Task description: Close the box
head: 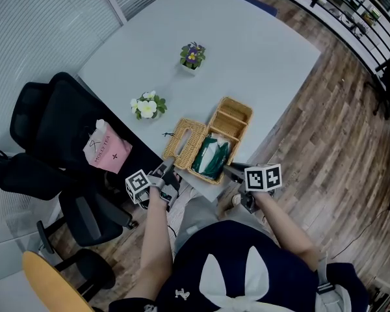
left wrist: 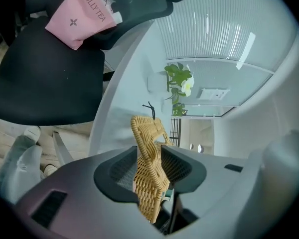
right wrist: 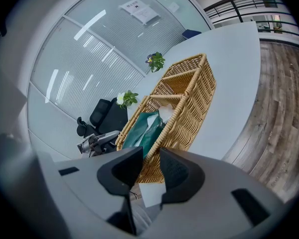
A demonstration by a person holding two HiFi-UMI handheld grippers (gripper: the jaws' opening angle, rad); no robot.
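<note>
An open wicker box stands at the table's near edge, with a green packet in its near compartment. Its wicker lid is swung out to the left. My left gripper is at the lid's near end. In the left gripper view the lid stands edge-on between the jaws of that gripper, which are spread wide, with a gap on the left side. My right gripper is at the box's near right corner; in its own view it is shut on the box's wall.
Two small flower pots stand farther out on the grey table. A black office chair holding a pink bag is left of the table. Wooden floor lies to the right.
</note>
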